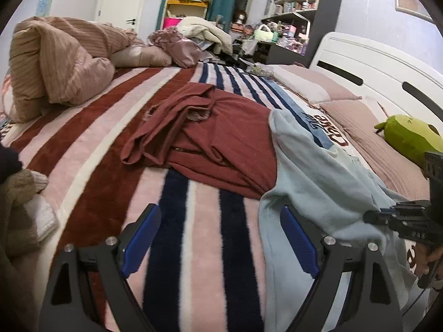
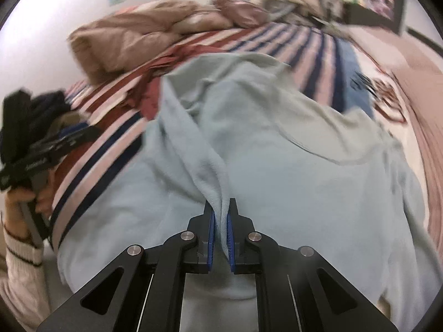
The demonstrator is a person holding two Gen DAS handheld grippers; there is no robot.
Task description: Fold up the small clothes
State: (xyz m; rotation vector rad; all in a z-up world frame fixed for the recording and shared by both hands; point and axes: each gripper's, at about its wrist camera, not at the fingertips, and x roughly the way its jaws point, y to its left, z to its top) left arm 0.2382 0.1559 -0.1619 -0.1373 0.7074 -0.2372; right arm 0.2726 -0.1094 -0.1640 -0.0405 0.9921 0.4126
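A light blue garment (image 1: 313,171) lies rumpled on the striped blanket (image 1: 105,144), partly over a dark red garment (image 1: 221,138). My left gripper (image 1: 220,215) hovers open above the blanket, its right finger at the blue garment's left edge and nothing between the blue pads. In the right wrist view my right gripper (image 2: 220,210) is shut on a raised fold of the light blue garment (image 2: 277,152), with cloth pinched between the pads. The left gripper (image 2: 55,138) appears at the left there, held by a hand.
A tan ribbed duvet (image 1: 55,61) is bunched at the far left of the bed. A green plush toy (image 1: 407,135) lies by the white headboard (image 1: 373,66). Cluttered shelves (image 1: 293,5) stand behind. More clothes (image 1: 25,207) sit at the near left edge.
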